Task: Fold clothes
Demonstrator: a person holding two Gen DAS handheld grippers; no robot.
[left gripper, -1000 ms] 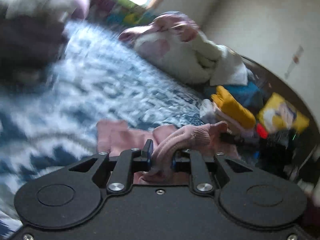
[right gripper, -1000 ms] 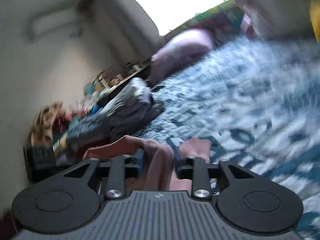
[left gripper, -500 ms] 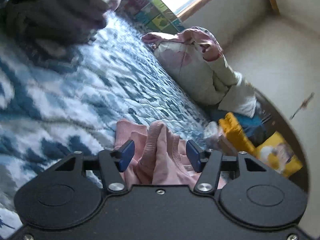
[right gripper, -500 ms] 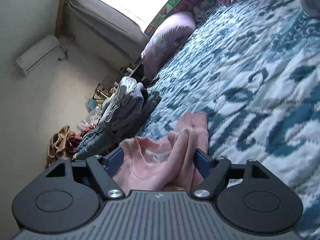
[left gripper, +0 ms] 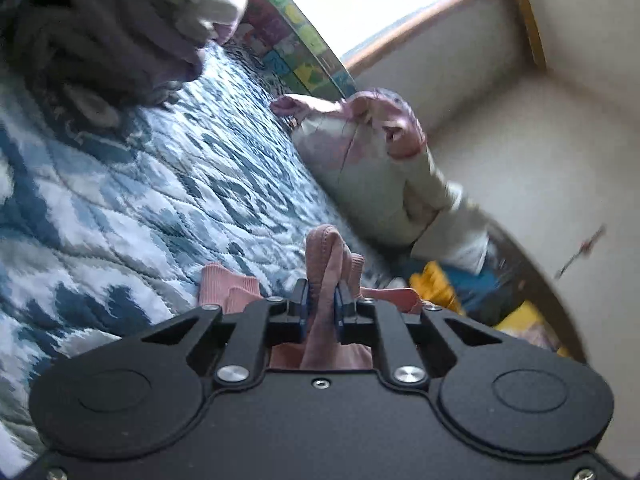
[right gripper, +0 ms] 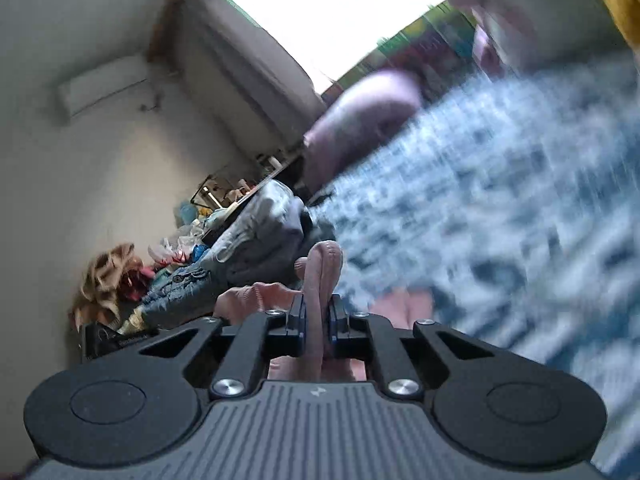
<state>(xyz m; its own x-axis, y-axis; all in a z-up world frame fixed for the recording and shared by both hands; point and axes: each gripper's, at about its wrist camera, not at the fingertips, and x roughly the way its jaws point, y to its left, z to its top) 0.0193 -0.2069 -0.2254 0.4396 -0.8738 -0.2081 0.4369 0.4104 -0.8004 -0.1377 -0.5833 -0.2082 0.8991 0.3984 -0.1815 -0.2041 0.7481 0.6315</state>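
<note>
Blue quilt (left gripper: 168, 200), both claws (left gripper: 321, 300) (right gripper: 317, 312) pinching pink garment (left gripper: 326, 256), air conditioner (right gripper: 104, 88) only rightward.

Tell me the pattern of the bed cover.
The quilted bed cover has a blue-and-white patchy pattern, clearest in the left wrist view.

This is a home bedroom: a bed under a blue-and-white quilted bedspread (left gripper: 168, 184) fills the middle. A purple pillow (right gripper: 360, 120) lies at the bedspread's far end below a bright window (right gripper: 340, 4), piles of clothes (right gripper: 256, 236) sit along its edge, and an air conditioner (right gripper: 104, 88) hangs on the wall beyond.
</note>
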